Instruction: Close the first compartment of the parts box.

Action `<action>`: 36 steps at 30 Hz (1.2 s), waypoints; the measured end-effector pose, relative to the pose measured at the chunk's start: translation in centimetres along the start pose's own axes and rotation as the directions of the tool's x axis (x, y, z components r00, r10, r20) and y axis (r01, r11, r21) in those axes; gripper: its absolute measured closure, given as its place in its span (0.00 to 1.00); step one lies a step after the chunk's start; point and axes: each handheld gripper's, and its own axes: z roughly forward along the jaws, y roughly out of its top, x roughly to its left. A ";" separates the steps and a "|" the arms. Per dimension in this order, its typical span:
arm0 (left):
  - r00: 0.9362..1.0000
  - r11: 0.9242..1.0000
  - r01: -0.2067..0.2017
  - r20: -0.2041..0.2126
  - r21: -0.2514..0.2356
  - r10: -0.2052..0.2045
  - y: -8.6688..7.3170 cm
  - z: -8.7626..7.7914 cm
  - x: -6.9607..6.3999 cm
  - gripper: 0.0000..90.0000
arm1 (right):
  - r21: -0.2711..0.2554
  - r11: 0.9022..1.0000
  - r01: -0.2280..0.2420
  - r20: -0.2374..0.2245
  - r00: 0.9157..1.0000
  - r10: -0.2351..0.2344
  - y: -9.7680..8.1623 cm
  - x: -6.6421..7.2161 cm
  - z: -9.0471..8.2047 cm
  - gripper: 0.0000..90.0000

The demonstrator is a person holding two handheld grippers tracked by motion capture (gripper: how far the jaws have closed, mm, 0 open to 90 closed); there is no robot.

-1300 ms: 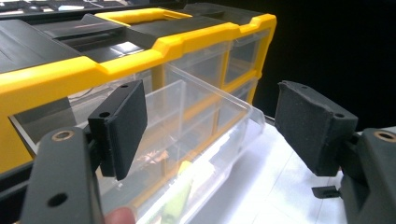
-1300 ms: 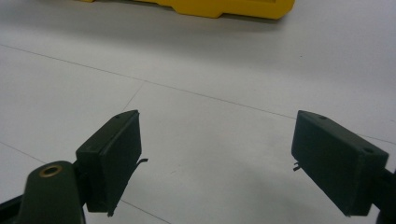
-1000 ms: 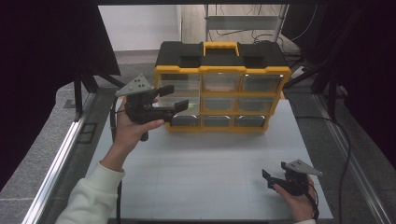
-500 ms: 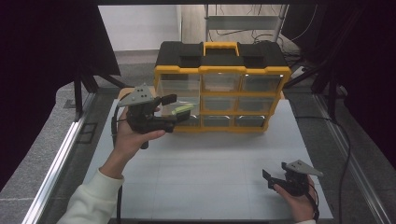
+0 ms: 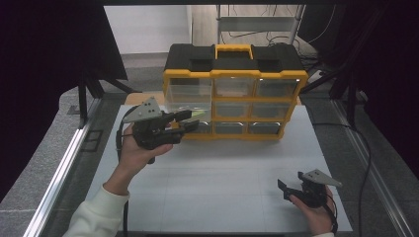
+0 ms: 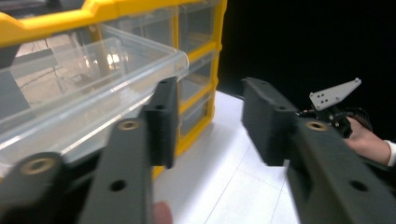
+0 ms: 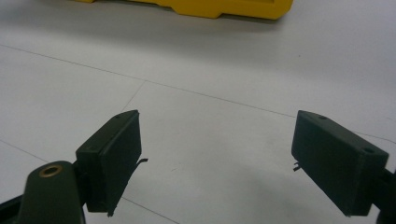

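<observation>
A yellow and black organiser (image 5: 232,101) with clear drawers stands at the back of the white table (image 5: 222,168). Its top-left drawer (image 5: 190,96) sticks out from the front, and it fills the upper left of the left gripper view as a clear drawer (image 6: 93,88). My left gripper (image 5: 188,121) hovers just below that drawer's front edge. Its jaws have just been closing, and between them I see only table; the left gripper (image 6: 210,121) has one pad beside the drawer's corner. My right gripper (image 5: 289,186) rests open near the front right, and the right gripper (image 7: 217,158) holds nothing.
Dark curtains flank the table on both sides. A metal rail (image 5: 59,173) runs along the left edge. Cables (image 5: 365,148) lie on the floor at the right. The other drawers of the organiser sit flush.
My left gripper has come down and slightly toward the person, and its jaws have narrowed. The top-left drawer now stands out further. The right gripper has not moved.
</observation>
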 end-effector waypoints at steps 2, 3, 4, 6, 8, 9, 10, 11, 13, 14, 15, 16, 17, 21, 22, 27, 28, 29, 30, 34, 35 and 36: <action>1.000 1.000 0.008 0.008 0.010 -0.008 -0.2 0.1 0.0 0.76 | 0.000 1.000 -0.001 0.000 1.000 0.001 0.0 0.0 0.0 0.18; 1.000 1.000 0.011 0.013 0.015 -0.012 -0.3 0.1 0.1 0.80 | 0.000 1.000 -0.001 0.001 1.000 0.001 0.0 0.0 0.0 0.18; 1.000 1.000 0.021 0.019 0.018 -0.022 -0.4 0.1 0.2 0.85 | 0.000 1.000 -0.001 0.001 1.000 0.001 0.0 0.0 0.0 0.18; 0.999 0.999 0.030 0.020 0.023 -0.030 -0.5 0.2 0.2 0.93 | -0.001 1.000 -0.003 0.001 1.000 0.003 0.0 0.0 0.0 0.18; 0.999 0.999 0.034 0.020 0.031 -0.035 -0.7 0.3 0.3 0.98 | -0.001 1.000 -0.002 0.002 1.000 0.002 0.0 -0.1 0.0 0.18; 0.999 0.999 0.039 0.022 0.032 -0.039 -0.8 0.4 0.3 0.99 | -0.001 1.000 -0.002 0.002 1.000 0.002 0.0 -0.1 0.0 0.18; 0.999 0.999 0.040 0.025 0.034 -0.041 -0.9 0.5 0.3 0.99 | 0.000 1.000 -0.002 -0.003 1.000 0.002 0.0 -0.1 0.0 0.18; 0.999 0.998 0.041 0.023 0.039 -0.042 -1.1 0.6 0.3 0.99 | 0.000 1.000 -0.002 -0.004 1.000 0.002 0.0 -0.1 0.0 0.18; 0.999 0.998 0.047 0.018 0.043 -0.047 -1.3 0.8 0.4 0.99 | 0.000 1.000 -0.002 -0.004 1.000 0.002 0.0 -0.1 0.0 0.18; 0.999 0.998 0.046 0.015 0.044 -0.047 -1.5 0.9 0.4 0.99 | 0.000 1.000 -0.001 -0.004 1.000 0.001 0.0 -0.1 0.0 0.18; 0.999 0.998 0.048 0.010 0.047 -0.049 -1.6 1.0 0.4 0.99 | 0.001 1.000 -0.003 -0.005 1.000 0.003 0.0 -0.1 0.0 0.18; 0.999 0.997 0.050 0.005 0.051 -0.050 -1.8 1.2 0.4 0.99 | 0.001 1.000 -0.001 0.000 1.000 0.001 0.0 -0.1 0.0 0.18; 0.999 0.997 0.045 -0.006 0.056 -0.045 -1.9 1.4 0.5 0.99 | 0.001 1.000 0.000 0.001 1.000 0.000 0.0 -0.1 0.0 0.18; 0.999 0.997 0.042 -0.024 0.065 -0.041 -2.1 1.8 0.6 0.99 | 0.001 1.000 0.000 0.001 1.000 0.000 0.0 0.0 0.0 0.18; 0.999 0.997 0.042 -0.029 0.067 -0.040 -2.2 1.9 0.7 0.99 | -0.001 1.000 0.000 0.001 1.000 0.000 0.0 0.0 0.0 0.18; 0.998 0.996 0.052 -0.047 0.074 -0.048 -2.4 2.4 1.1 0.99 | 0.001 1.000 0.000 -0.001 1.000 0.000 0.0 -0.1 0.0 0.18; 0.998 0.996 0.052 -0.050 0.074 -0.048 -2.4 2.5 1.2 0.99 | 0.001 1.000 -0.001 -0.002 1.000 0.001 0.0 -0.1 0.0 0.18; 0.997 0.996 0.052 -0.056 0.076 -0.048 -2.4 2.7 1.3 0.99 | 0.001 1.000 0.000 -0.001 1.000 0.000 0.0 -0.1 0.0 0.18; 0.997 0.996 0.055 -0.059 0.075 -0.051 -2.4 2.8 1.4 0.99 | 0.001 1.000 0.001 -0.001 1.000 -0.001 0.0 -0.1 0.0 0.18; 0.996 0.995 0.057 -0.074 0.081 -0.051 -2.5 3.1 1.7 0.99 | 0.002 1.000 0.000 -0.002 1.000 0.000 0.0 0.0 0.0 0.18; 0.996 0.995 0.060 -0.077 0.080 -0.053 -2.5 3.1 1.8 0.99 | 0.002 1.000 0.000 -0.002 1.000 0.000 0.0 0.0 0.0 0.18; 0.995 0.995 0.059 -0.081 0.080 -0.053 -2.6 3.2 1.9 0.99 | 0.003 1.000 0.000 -0.002 1.000 0.000 0.0 0.0 0.0 0.18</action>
